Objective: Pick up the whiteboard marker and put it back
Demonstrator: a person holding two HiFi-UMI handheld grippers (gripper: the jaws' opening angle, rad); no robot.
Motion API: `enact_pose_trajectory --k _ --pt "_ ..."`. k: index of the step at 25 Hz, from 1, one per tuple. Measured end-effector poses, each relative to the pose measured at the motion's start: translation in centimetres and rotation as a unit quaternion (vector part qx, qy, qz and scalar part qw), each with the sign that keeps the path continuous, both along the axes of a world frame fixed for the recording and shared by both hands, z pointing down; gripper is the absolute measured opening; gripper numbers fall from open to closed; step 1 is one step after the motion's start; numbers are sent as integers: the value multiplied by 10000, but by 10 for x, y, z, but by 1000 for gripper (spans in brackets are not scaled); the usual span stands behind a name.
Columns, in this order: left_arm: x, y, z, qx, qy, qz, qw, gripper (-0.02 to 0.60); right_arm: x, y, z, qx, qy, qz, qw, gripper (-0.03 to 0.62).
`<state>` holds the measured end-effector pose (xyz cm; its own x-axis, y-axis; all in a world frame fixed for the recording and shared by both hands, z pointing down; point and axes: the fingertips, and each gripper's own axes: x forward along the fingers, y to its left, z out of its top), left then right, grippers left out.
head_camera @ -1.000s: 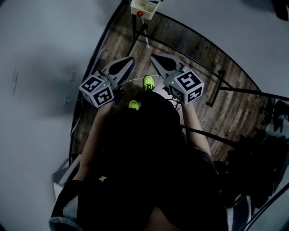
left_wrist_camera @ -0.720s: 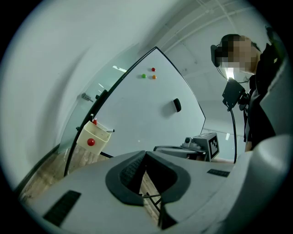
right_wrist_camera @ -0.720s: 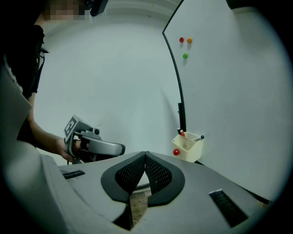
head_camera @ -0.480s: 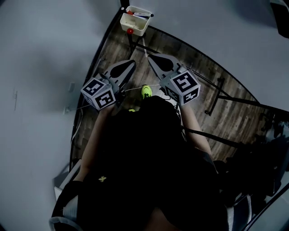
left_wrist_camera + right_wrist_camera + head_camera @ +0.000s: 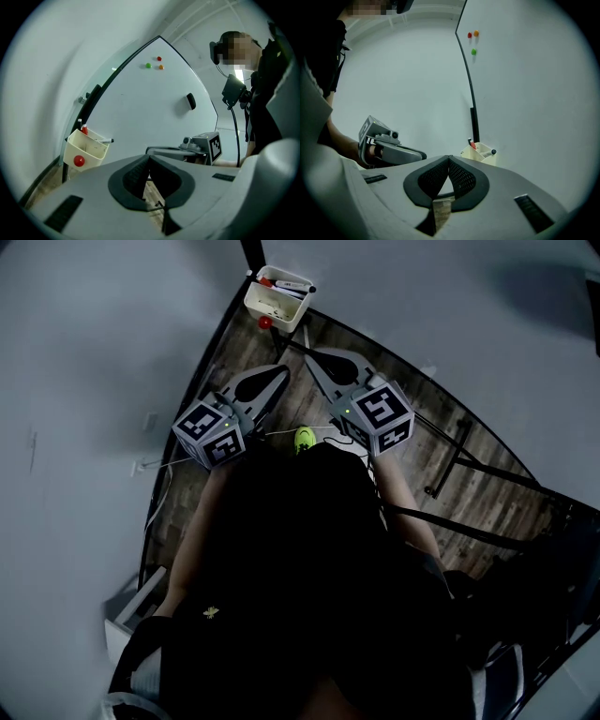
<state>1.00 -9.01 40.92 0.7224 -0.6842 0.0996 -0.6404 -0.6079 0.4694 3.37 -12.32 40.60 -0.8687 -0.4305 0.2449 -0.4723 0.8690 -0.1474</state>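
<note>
The person stands facing the whiteboard point(image 5: 140, 117) with a gripper in each hand, both held out at about waist height and pointing at it. The left gripper point(image 5: 284, 369) has its jaws brought together at the tips with nothing between them. The right gripper point(image 5: 312, 354) is closed the same way and is just as empty.

The whiteboard marker point(image 5: 292, 286) is not in either gripper. It lies across the top of a cream bin point(image 5: 272, 307) hung at the board's lower edge, with its dark cap poking out past the rim. From the left gripper tips the bin is at twelve o'clock, from the right ones about eleven, near but apart. A red-capped marker point(image 5: 266, 281) stands upright in the bin's far corner, at nine o'clock of the white one, and a round red magnet point(image 5: 265, 322) sits on the bin's front wall.

From where I stand, the pick-up has not started, and a few things could spoil it. Both grippers are shut, so if one goes in like that it will push the marker instead of taking it. The marker rests loosely on the rim, so a nudge could roll it off onto the wooden floor point(image 5: 469, 456) or tip it down into the bin. The bin looks to be only hung there — a bump from below might rock it or knock it loose. The red-capped marker is close enough that a careless grab could take that one instead. The two grippers are also side by side, so whichever one waits could get in the other's way.
</note>
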Motion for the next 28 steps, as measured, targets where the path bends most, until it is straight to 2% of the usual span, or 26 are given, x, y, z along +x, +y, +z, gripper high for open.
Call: enact_pose_trajectory --k 8,13,25,28 --pt "-4 -31 16 -182 36 -207 9996 0 -5 -41 19 -78 37 -48 10000 6" --pt "-5 -35 21 -184 16 -254 9995 0 -4 -50 22 -5 158 0 9999 6" --pt "-5 -52 13 -157 36 80 9998 0 -6 -73 18 374 801 343 9955 8" --pt "-7 -56 7 -121 41 128 9998 0 -7 -81 16 383 921 433 9941 32"
